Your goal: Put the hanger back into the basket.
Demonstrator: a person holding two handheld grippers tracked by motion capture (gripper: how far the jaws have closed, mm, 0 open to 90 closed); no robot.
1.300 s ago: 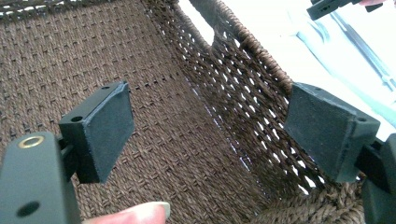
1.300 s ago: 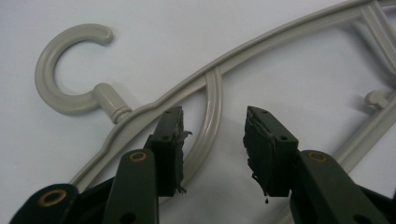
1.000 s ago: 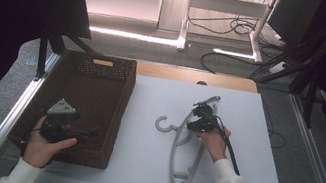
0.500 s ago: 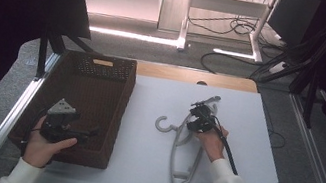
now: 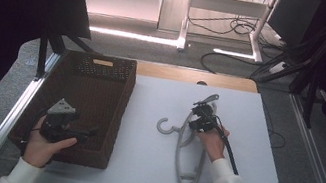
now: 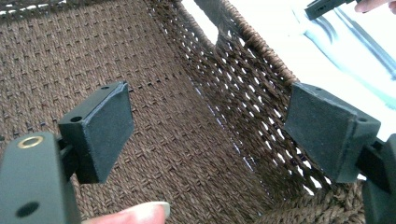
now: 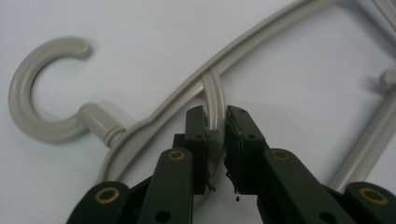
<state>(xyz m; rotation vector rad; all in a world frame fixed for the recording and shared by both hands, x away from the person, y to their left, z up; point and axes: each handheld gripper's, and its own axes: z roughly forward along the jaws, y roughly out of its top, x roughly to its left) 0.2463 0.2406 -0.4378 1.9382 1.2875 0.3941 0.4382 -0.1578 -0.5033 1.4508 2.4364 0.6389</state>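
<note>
Here we see the right gripper (image 7: 215,122) clamped on a smooth grey plastic hanger (image 7: 140,121); beside it, the left gripper (image 6: 208,135) gapes over a brown woven basket (image 6: 177,140).

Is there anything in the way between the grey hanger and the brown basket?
Nothing visible on the white table lies between the grey plastic hanger, gripped by the right tongs, and the brown woven basket. The basket's near wall rises between them, though. The left tongs hover open inside the basket.
</note>
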